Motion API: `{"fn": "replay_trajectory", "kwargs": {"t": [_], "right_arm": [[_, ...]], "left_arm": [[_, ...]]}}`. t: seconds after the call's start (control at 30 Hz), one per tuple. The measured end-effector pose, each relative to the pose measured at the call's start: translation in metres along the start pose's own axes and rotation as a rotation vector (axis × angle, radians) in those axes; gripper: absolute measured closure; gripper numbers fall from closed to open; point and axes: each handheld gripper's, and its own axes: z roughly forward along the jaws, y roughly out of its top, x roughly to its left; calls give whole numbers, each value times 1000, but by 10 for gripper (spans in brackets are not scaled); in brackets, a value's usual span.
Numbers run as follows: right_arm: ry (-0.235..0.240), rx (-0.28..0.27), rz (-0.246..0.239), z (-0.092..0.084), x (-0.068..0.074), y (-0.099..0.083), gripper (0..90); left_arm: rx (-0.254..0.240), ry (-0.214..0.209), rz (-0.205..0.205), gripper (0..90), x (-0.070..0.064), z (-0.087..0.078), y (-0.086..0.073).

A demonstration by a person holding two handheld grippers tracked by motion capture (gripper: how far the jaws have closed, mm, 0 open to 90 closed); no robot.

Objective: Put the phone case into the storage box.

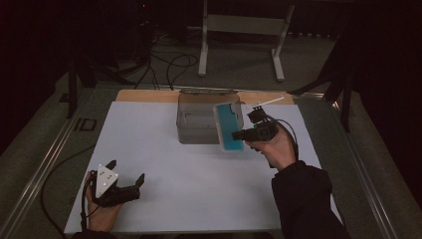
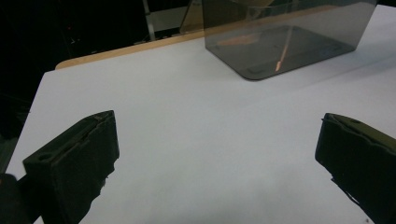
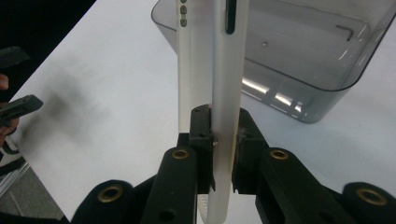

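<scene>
beside the grey bin near the table's far edge, the right gripper, jaws clamped on the teal lid's thin rim, may let it pivot or slip, while the left gripper rests with jaws apart by the near-left corner.

The left tool is black, with two blocky jaws, a grey three-cornered plate dotted with small holes on top, and a thin dark cable looping from its rear. The right tool is black too, its linkage arms fastened with brass-coloured rivets. The right hand comes out of a dark long sleeve.
</scene>
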Motion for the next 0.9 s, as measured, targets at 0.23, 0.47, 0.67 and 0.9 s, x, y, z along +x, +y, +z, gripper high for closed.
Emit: {"fn": "replay_trajectory", "kwargs": {"t": [0.23, 0.47, 0.67, 0.9], "right_arm": [[-14, 0, 16, -2, -2, 7, 817], [-23, 4, 39, -2, -5, 13, 817], [-34, 5, 47, -2, -6, 18, 817], [-47, 7, 63, -1, -8, 25, 817]], "left_arm": [[-1, 2, -1, 5, 0, 0, 0], [-2, 1, -2, 5, -1, 0, 0], [-2, 1, 2, 5, -1, 0, 0], [-3, 4, 4, 5, -2, 0, 0]]}}
